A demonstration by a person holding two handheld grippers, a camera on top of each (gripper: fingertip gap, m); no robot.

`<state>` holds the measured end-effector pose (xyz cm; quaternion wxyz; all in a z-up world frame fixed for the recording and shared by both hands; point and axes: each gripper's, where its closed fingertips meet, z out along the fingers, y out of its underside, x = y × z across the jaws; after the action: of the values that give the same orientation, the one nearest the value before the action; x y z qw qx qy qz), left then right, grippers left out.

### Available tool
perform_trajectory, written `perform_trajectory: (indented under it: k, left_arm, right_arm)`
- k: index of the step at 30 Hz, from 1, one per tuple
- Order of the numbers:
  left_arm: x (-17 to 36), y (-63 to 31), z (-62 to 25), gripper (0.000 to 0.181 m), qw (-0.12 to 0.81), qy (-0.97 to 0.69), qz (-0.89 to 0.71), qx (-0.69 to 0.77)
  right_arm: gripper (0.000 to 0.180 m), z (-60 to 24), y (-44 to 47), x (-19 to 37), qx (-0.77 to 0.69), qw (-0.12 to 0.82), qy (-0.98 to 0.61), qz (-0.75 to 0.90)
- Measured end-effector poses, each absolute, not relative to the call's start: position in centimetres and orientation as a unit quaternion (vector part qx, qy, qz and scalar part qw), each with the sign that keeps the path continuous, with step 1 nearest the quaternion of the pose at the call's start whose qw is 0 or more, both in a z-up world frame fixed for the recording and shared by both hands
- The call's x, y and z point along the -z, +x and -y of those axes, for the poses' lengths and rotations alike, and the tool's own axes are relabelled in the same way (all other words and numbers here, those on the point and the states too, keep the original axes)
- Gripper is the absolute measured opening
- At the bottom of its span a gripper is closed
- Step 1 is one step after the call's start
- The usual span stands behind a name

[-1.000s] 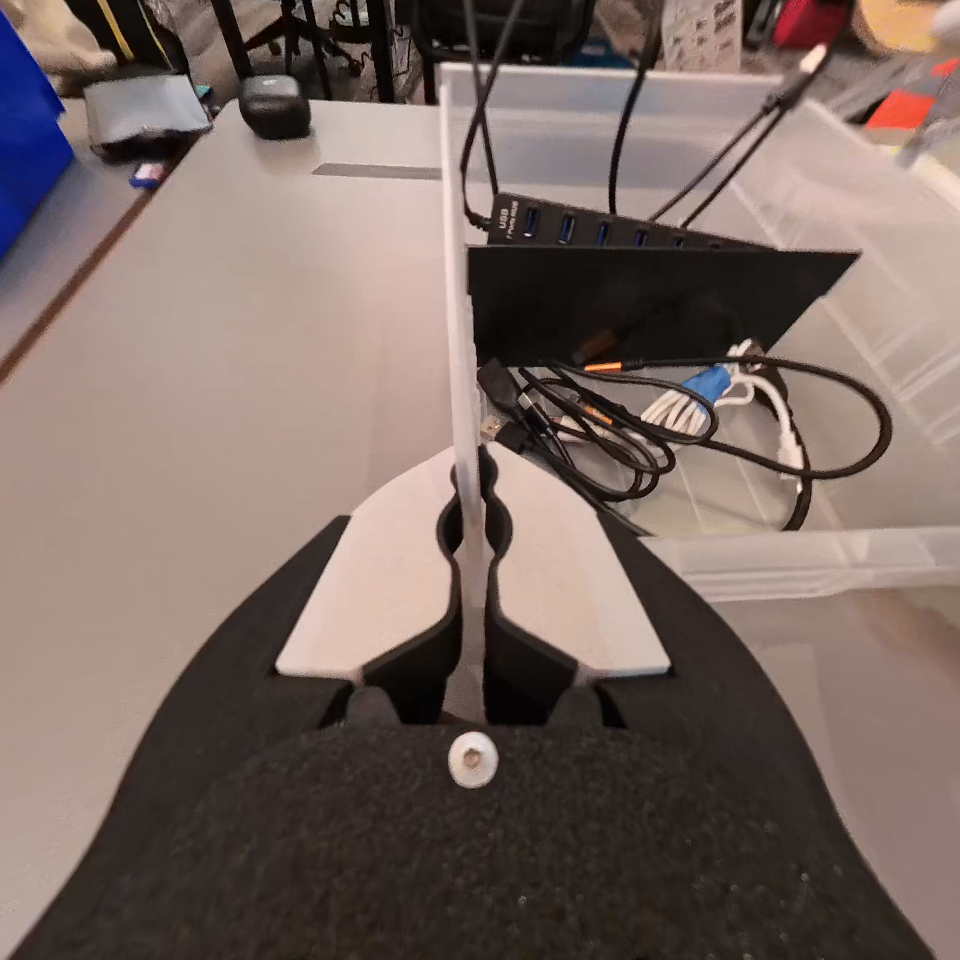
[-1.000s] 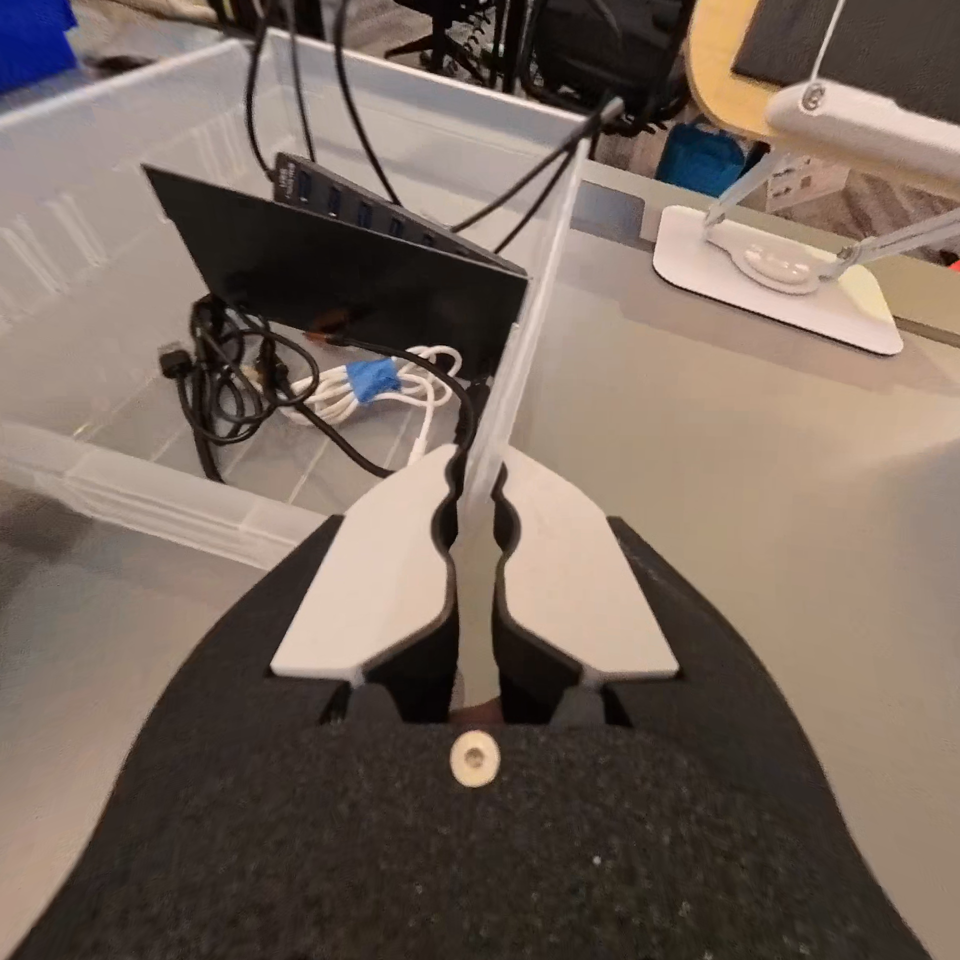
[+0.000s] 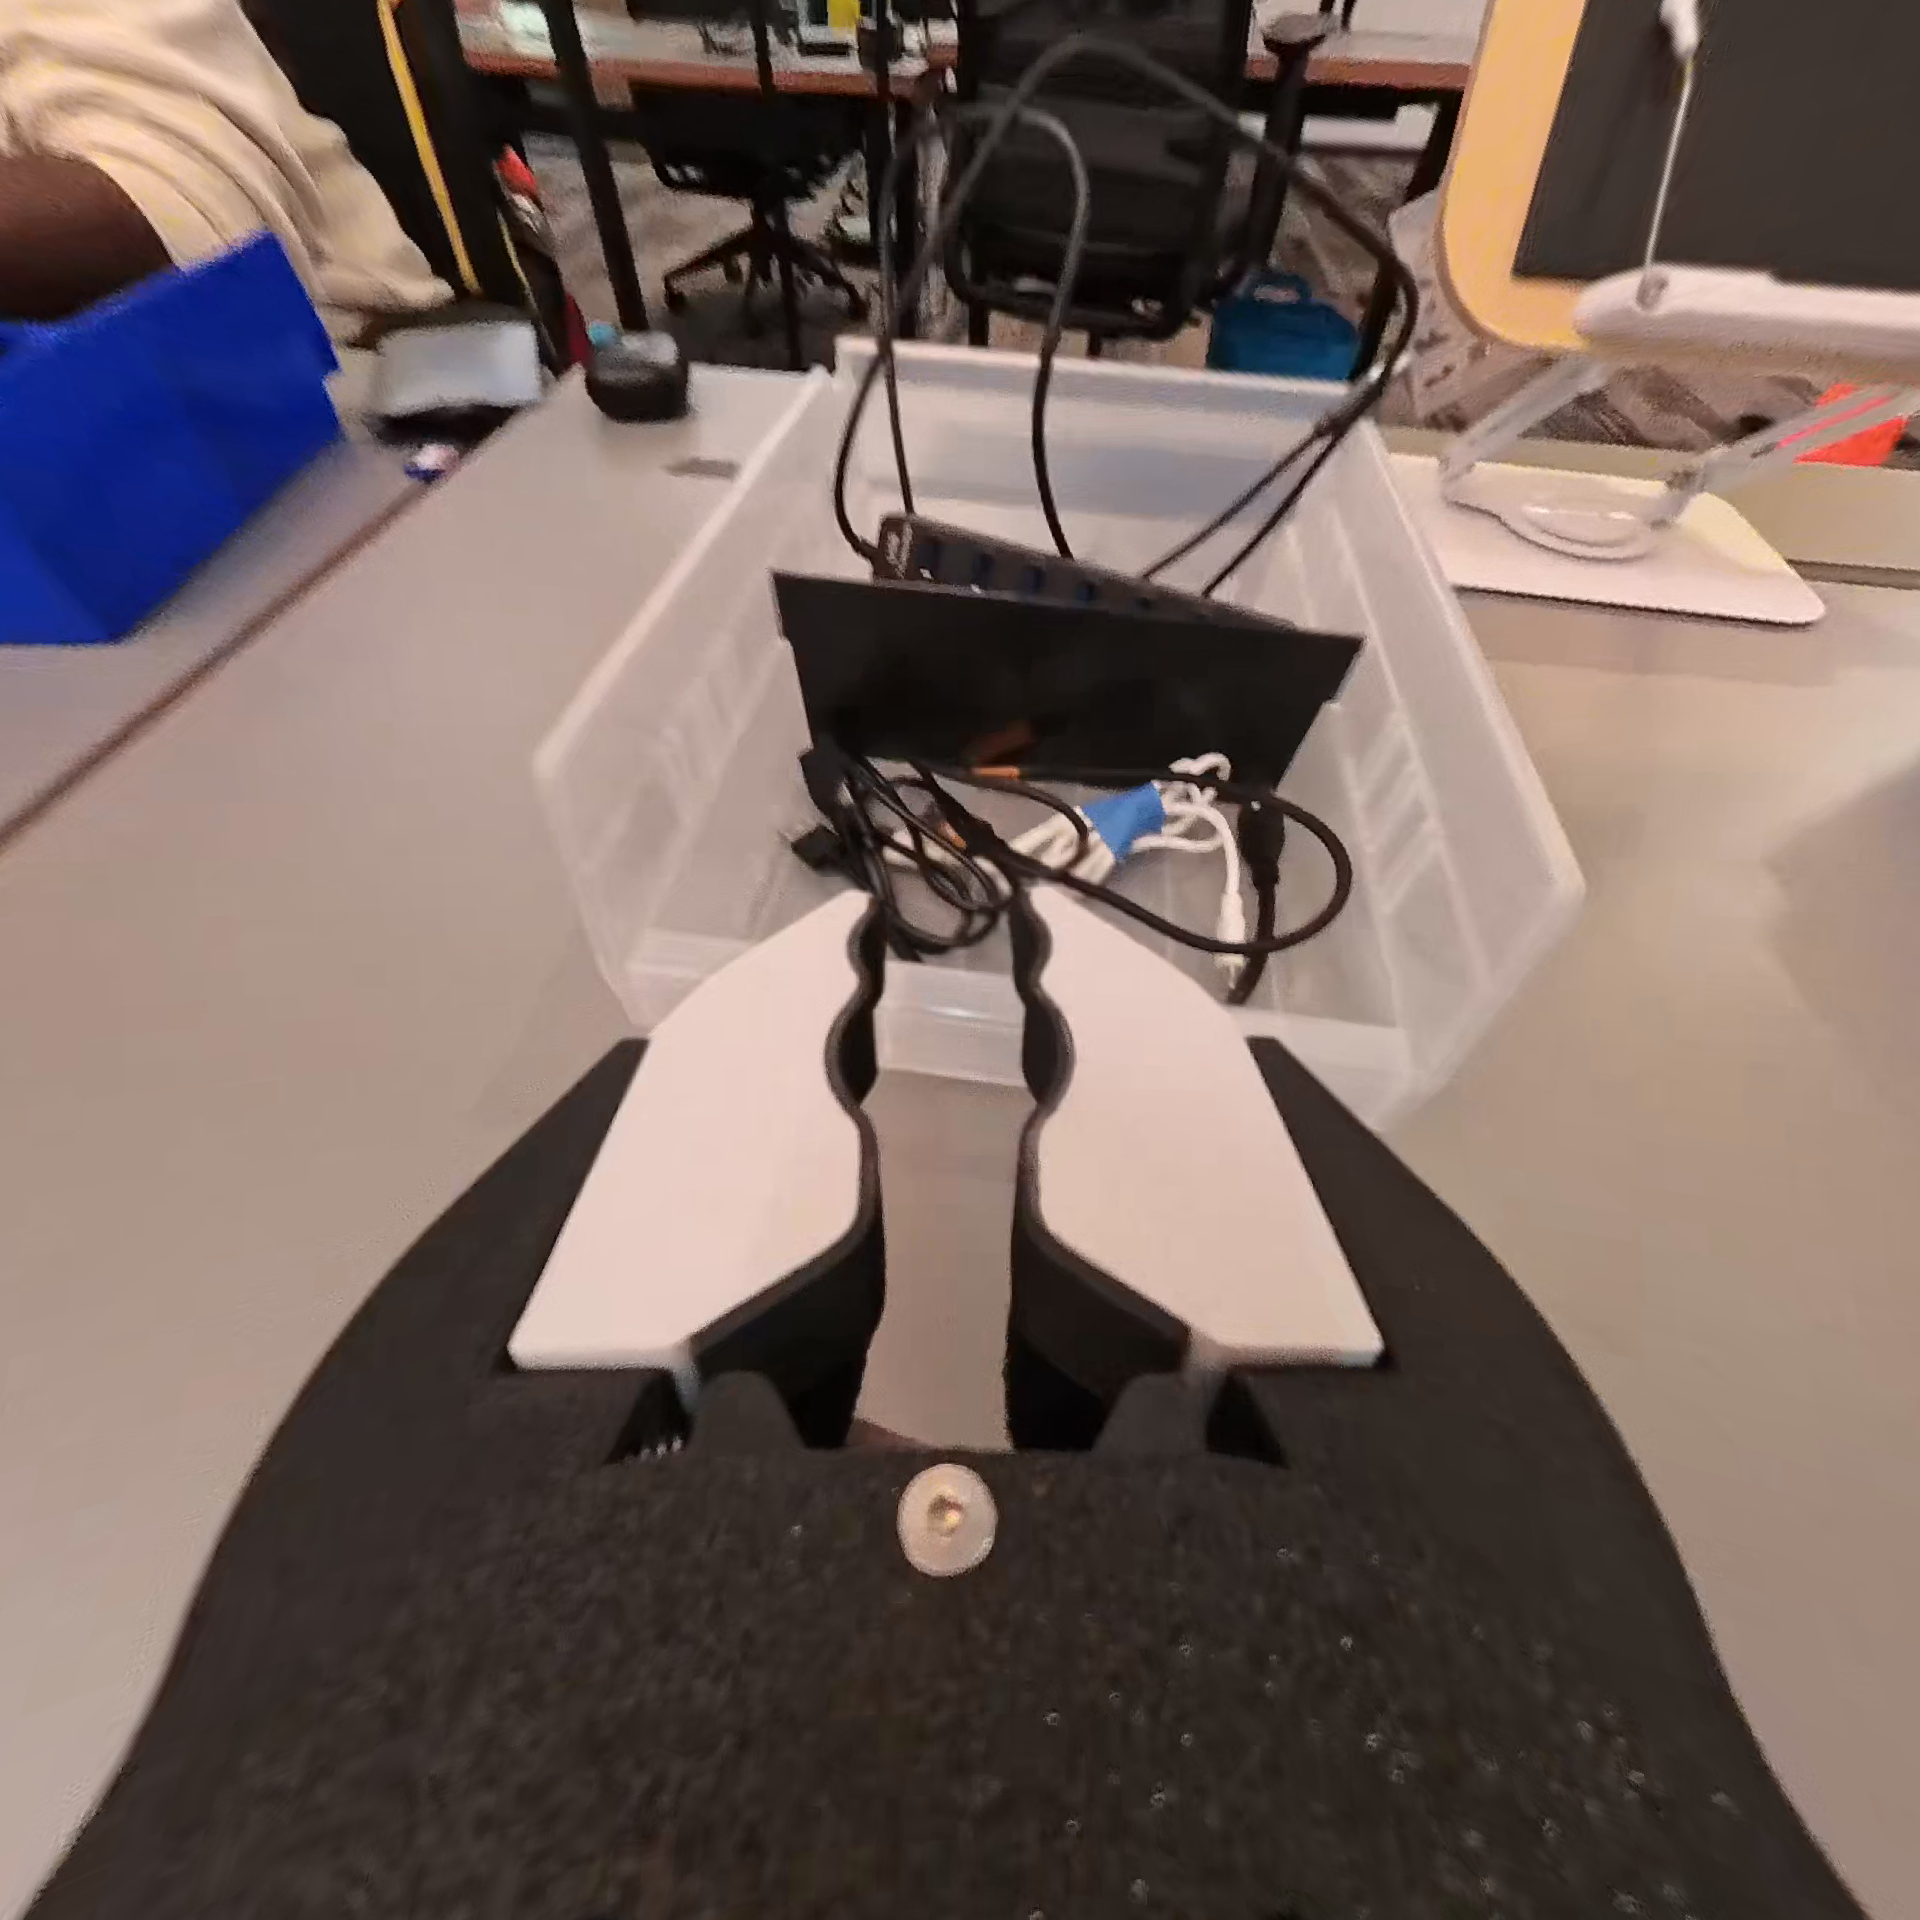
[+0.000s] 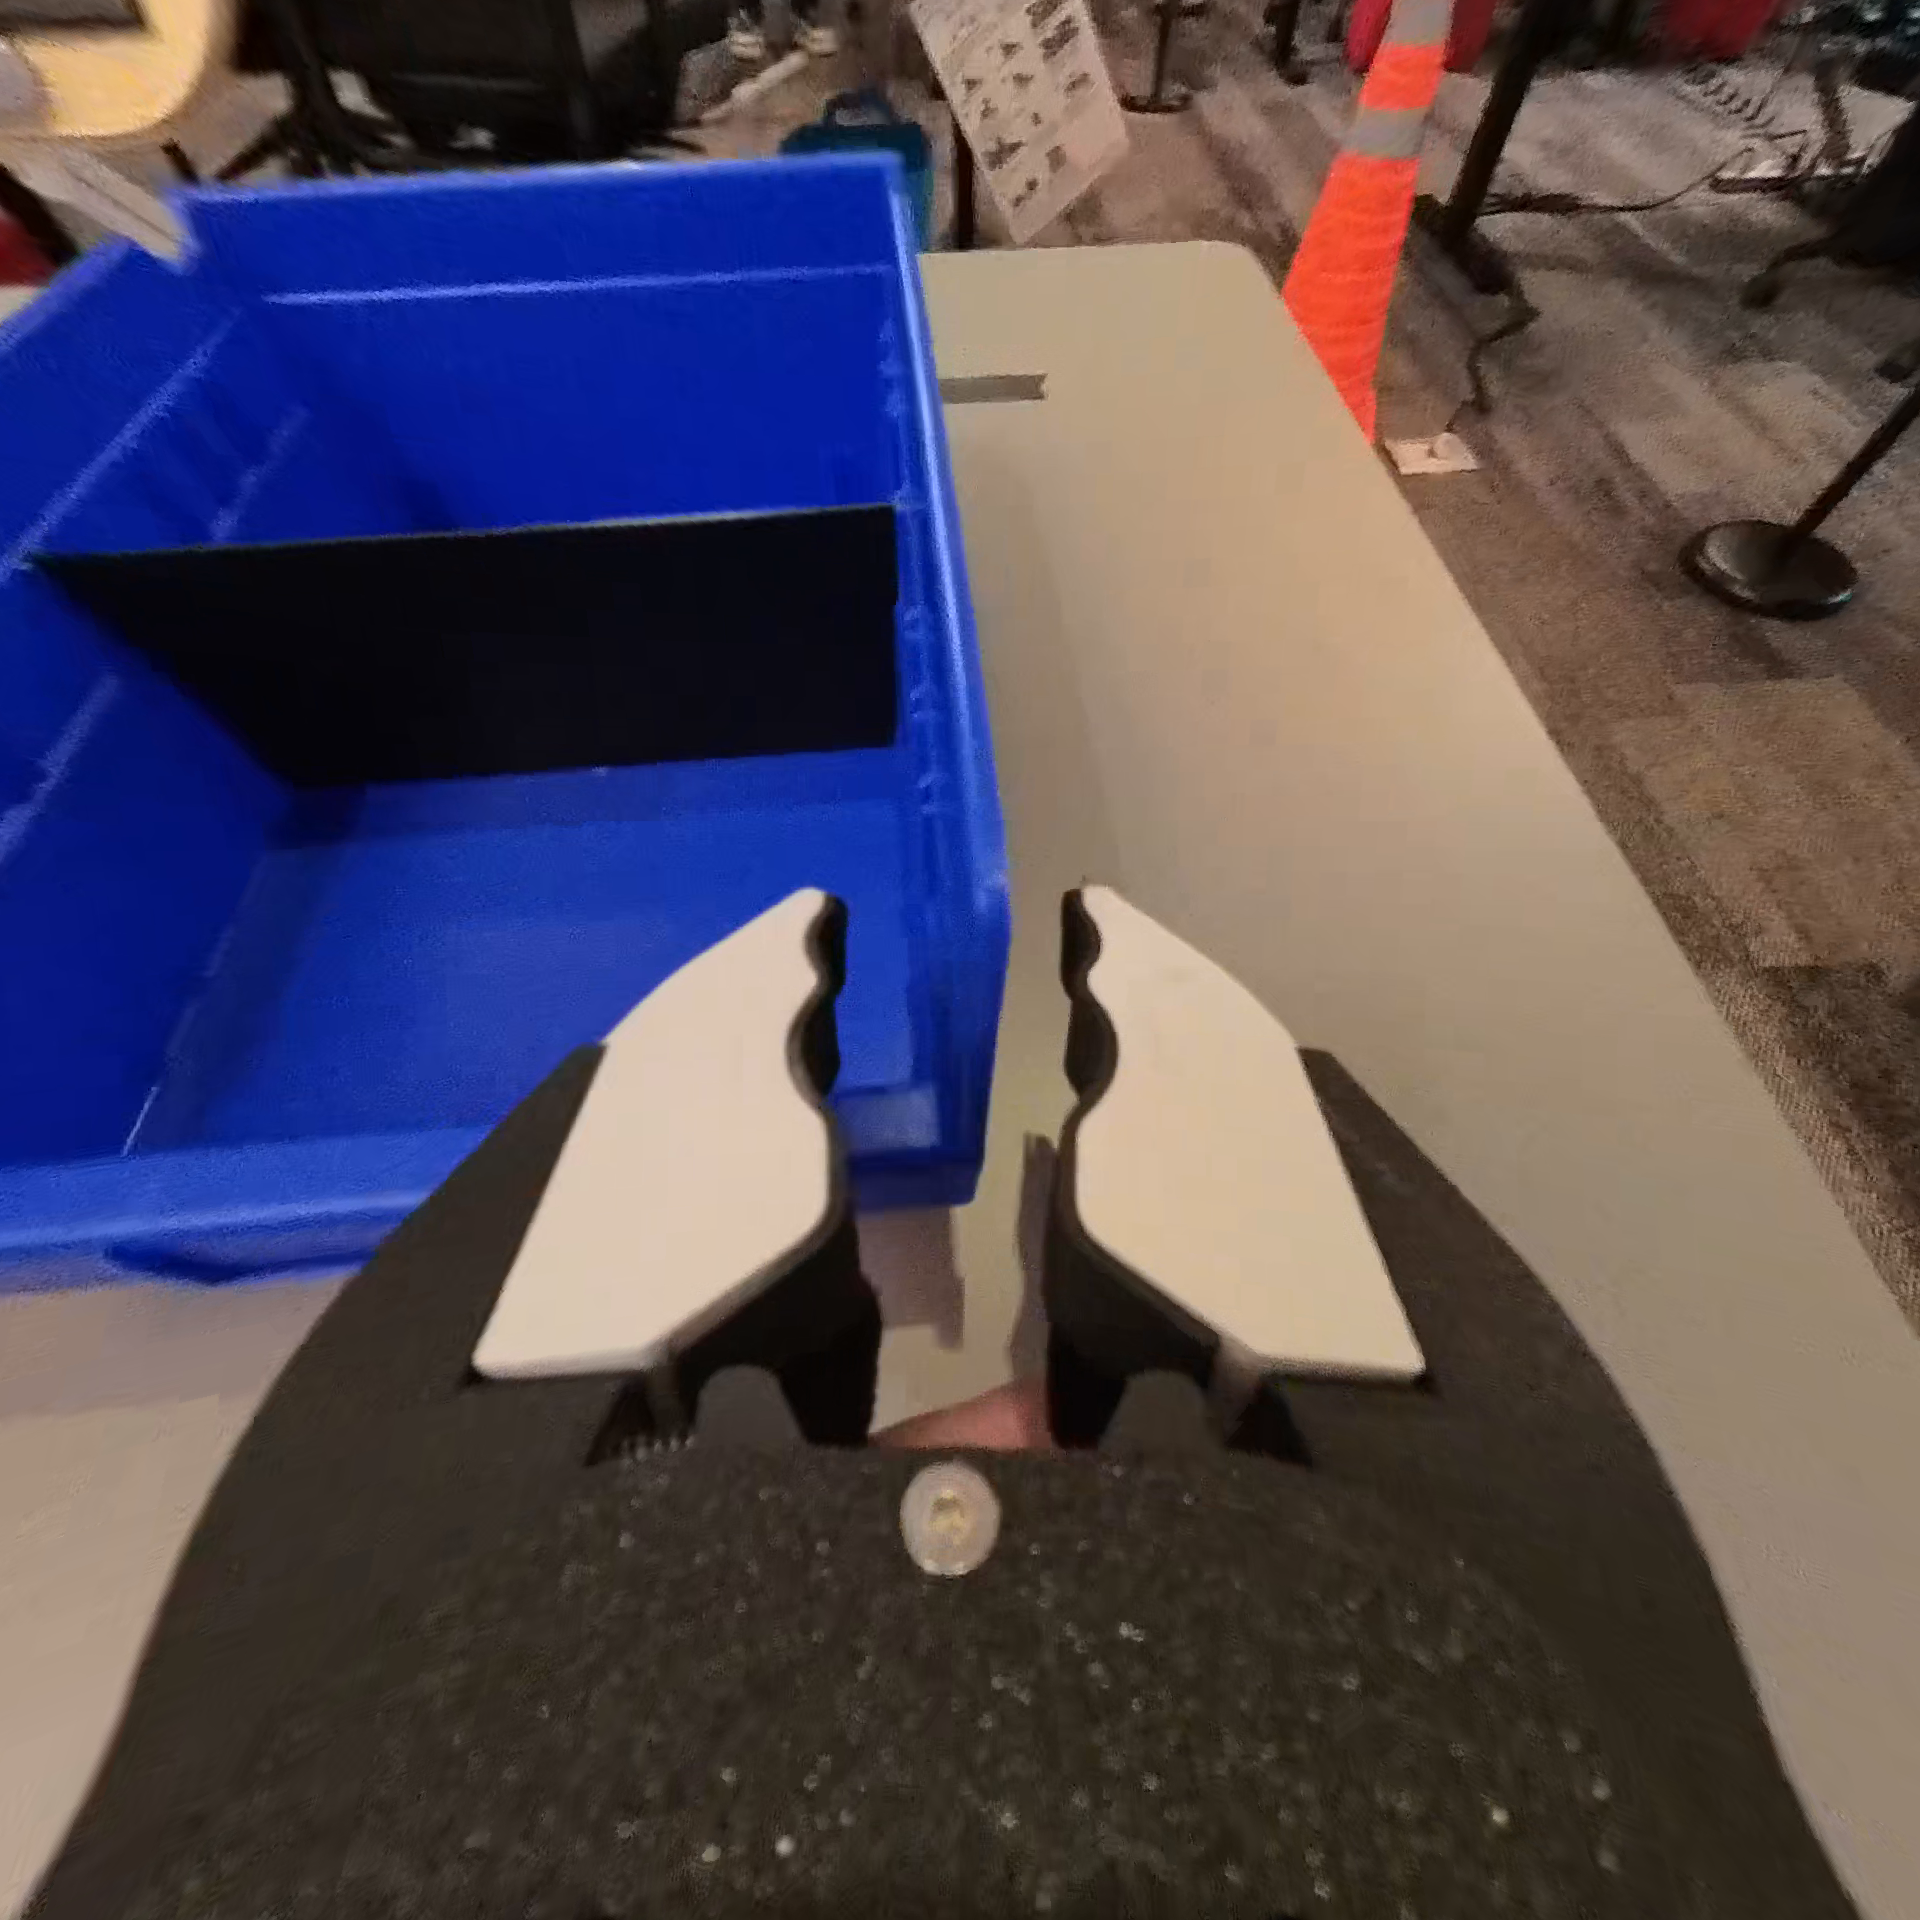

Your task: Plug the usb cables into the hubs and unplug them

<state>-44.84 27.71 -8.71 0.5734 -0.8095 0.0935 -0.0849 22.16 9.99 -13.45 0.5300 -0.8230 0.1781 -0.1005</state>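
A clear plastic bin stands on the grey table ahead of my left gripper, which is open and empty just short of the bin's near wall. A black divider crosses the bin. Behind it a black USB hub leans, with black leads rising from it. Loose black cables and a white cable with blue tape lie in the near compartment. My right gripper is open and empty, its fingers on either side of the right front corner of a blue bin with a black divider.
In the left wrist view a blue bin, a small black case and a person's sleeve are far left; a white stand is far right. In the right wrist view the table edge and an orange cone are right.
Both grippers have let go of the clear bin's side walls and opened. The left one has drawn back to face the bin's front. The right one has swung away to the blue bin.
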Motion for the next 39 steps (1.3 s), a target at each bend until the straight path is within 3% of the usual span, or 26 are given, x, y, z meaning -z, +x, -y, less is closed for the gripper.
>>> perform_trajectory:
  k: [1,7,19,21,26,29,34,39]
  left_arm:
    - [9.3,-44.6,-27.6,0.022,0.563,-0.815,-0.096,0.093]
    - [10.4,-45.5,-27.2,0.02,0.544,-0.827,-0.102,0.099]
    - [10.4,-46.7,-27.8,0.02,0.538,-0.828,-0.052,0.15]
    - [10.4,-46.3,-27.7,0.02,0.533,-0.829,-0.047,0.161]
    - [9.7,-45.0,-27.4,0.02,0.537,-0.821,-0.049,0.188]
    - [9.6,-43.2,-26.7,0.02,0.528,-0.816,-0.054,0.226]
    - [10.2,-40.2,-24.4,0.02,0.509,-0.812,-0.09,0.272]
    - [11.7,-39.7,-23.3,0.021,0.496,-0.812,-0.172,0.255]
  right_arm:
    - [0.013,-10.1,22.3,13.4,0.105,0.535,-0.82,-0.176]
    - [0.002,-8.8,22.1,13.5,0.074,0.534,-0.823,-0.182]
    - [0.002,-8.4,23.1,13.4,0.065,0.543,-0.82,-0.167]
    - [0.019,-7.8,23.4,13.0,0.102,0.541,-0.818,-0.164]
    - [0.025,-5.2,21.1,7.9,0.168,0.578,-0.788,-0.132]
    - [0.028,-5.5,14.8,6.3,0.118,0.601,-0.786,-0.083]
    - [0.022,-7.8,4.4,8.1,-0.062,0.625,-0.774,-0.075]
    - [0.025,-8.3,7.0,11.1,-0.03,0.59,-0.798,-0.122]
